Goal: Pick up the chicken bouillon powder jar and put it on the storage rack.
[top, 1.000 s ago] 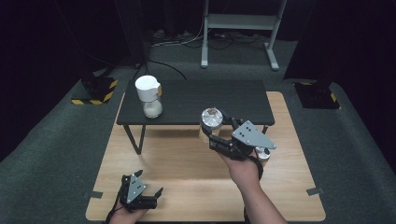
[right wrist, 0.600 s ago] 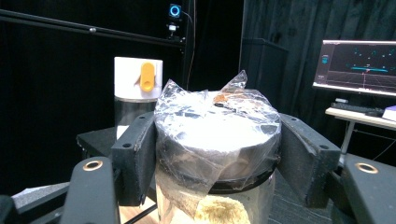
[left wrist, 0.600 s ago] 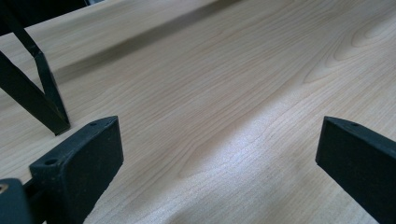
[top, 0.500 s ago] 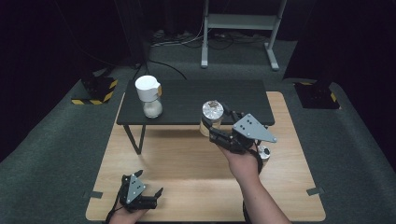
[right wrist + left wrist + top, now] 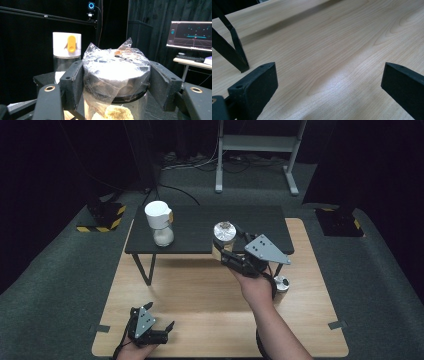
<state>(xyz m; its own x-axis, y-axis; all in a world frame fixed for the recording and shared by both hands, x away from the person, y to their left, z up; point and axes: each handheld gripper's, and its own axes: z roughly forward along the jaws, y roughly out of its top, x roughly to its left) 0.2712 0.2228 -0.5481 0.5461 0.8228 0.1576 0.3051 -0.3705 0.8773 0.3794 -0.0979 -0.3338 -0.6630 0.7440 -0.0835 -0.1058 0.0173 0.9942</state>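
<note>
The plastic-wrapped, silver-lidded glass jar [image 5: 116,75], clamped between your right gripper's [image 5: 226,251] fingers [image 5: 73,82], has reached the black shelf's [image 5: 195,227] edge; set it down.

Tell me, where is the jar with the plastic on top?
In the high view the jar is held in the right tool at the front edge of the black shelf, right of the white-lidded jar.
</note>
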